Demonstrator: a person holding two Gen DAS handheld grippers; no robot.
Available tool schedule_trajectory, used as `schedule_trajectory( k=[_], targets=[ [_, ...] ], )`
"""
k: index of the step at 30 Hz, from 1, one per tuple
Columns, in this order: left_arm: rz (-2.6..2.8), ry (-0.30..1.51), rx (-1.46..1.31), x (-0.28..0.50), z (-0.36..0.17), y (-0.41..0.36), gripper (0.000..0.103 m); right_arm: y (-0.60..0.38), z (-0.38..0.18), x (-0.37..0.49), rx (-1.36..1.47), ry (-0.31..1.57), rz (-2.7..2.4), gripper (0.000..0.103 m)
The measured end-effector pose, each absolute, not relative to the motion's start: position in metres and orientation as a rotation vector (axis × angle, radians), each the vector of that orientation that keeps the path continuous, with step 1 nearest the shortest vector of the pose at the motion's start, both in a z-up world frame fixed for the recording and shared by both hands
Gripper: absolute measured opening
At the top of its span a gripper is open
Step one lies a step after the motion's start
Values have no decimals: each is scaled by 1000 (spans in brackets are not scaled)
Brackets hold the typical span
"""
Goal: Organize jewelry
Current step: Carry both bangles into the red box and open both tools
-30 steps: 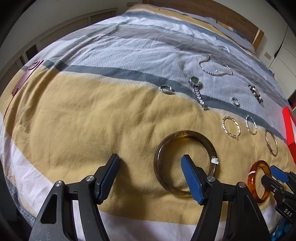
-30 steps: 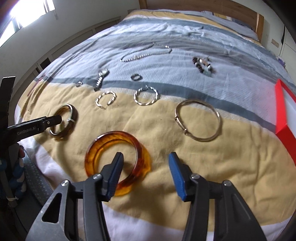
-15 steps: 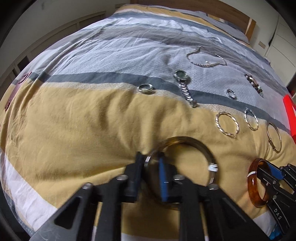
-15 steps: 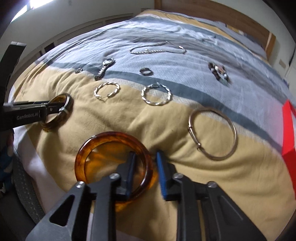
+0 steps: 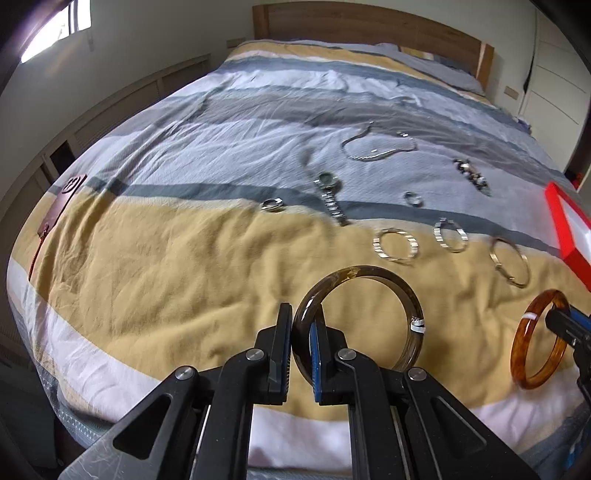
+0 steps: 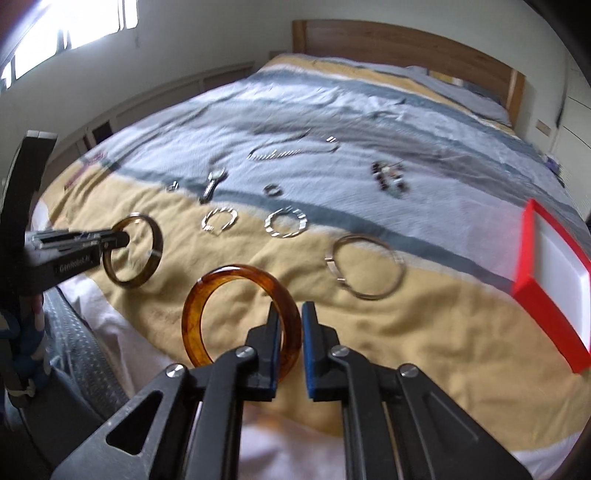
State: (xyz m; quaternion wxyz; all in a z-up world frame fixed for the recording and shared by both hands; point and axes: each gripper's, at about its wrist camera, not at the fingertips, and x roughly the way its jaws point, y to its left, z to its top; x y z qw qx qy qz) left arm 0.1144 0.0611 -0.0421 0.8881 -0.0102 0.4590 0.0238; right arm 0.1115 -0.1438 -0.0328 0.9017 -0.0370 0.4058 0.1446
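Red box [image 6: 532, 291] w/ white interior is sitting open at right edge of right-wrist frame, on the bedspread [image 5: 155, 266]; nothing is showing inside the visible part. Left gripper [image 5: 301, 347] is reaching in from bottom centre of left-wrist frame, fingers clenched on the near-left rim of the dark brown bangle [image 5: 369, 275], which is standing tilted up off the yellow band. Right gripper [image 6: 290, 341] is coming in from bottom centre of right-wrist frame, clamping the right rim of the amber bangle [image 6: 221, 275], also raised on edge. Loose pcs are lying further up-frame: two twisted silver hoops [image 5: 395, 245], thin silver bangle [image 5: 509, 262], watch [image 5: 328, 192], small ring [image 5: 272, 204] left of the watch, second small ring [image 5: 413, 199], bead bracelet [image 5: 471, 173], chain necklace [image 5: 369, 155]. Amber bangle is sitting near the foot edge of bed, lower right of left-wrist frame; yellow cloth btwn the two bangles is lying bare. Headboard [image 5: 369, 26] is closing off top of frame.
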Motion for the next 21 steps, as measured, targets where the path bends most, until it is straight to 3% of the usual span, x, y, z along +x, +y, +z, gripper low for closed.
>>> schedule_trajectory(
  k=[9,21],
  targets=[
    [-173,895,3,113,6,-34,9,-248,8,87,47,734,152,10],
    [-465,856,138,181,34,-246,9,-422,24,111,118,672,-103,10]
  ],
)
